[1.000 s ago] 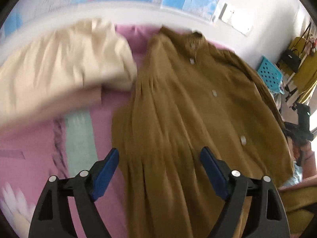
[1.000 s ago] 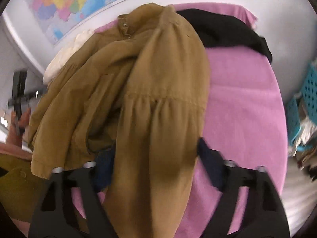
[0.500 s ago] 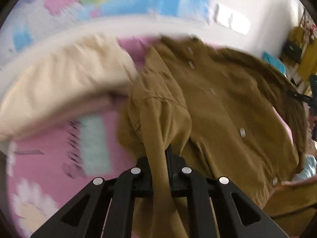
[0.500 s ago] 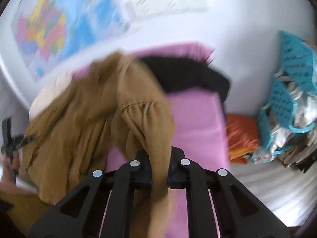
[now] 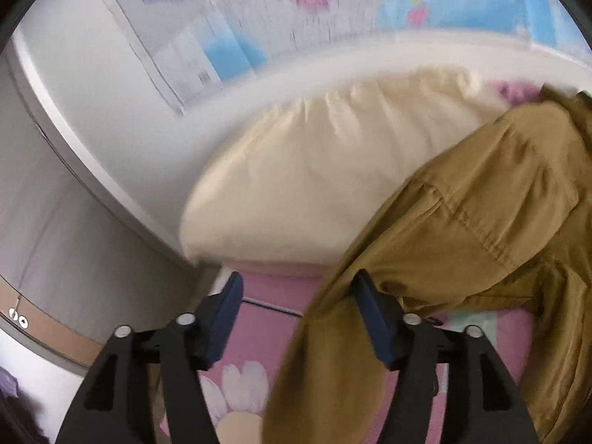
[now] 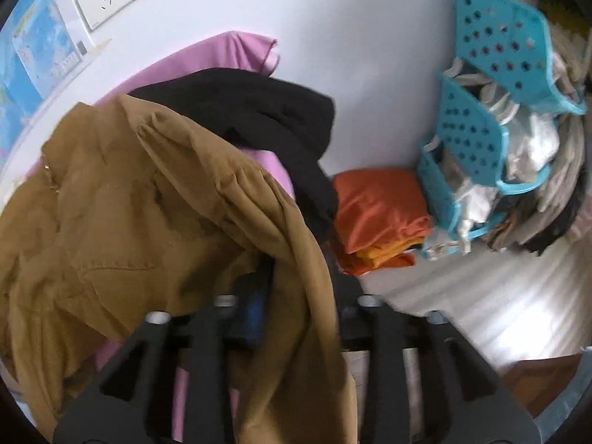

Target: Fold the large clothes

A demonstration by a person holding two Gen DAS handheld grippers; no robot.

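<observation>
Now the left tool [image 5: 298,303] is spread wide with nothing pinched, a fold of the mustard-brown shirt [image 5: 462,222] draped against its right blue pad. The right tool [image 6: 292,296] is half buried under that same shirt [image 6: 148,203], so I cannot tell how far apart its fingers are. Beyond, the shirt lies heaped on the pink bed sheet [image 5: 266,318], beside a cream pillow [image 5: 314,185] and a black garment [image 6: 259,111].

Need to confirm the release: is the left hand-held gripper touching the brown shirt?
Touching. In the left wrist view the left hand-held gripper is open, yet the brown shirt drapes against its right finger.
</observation>
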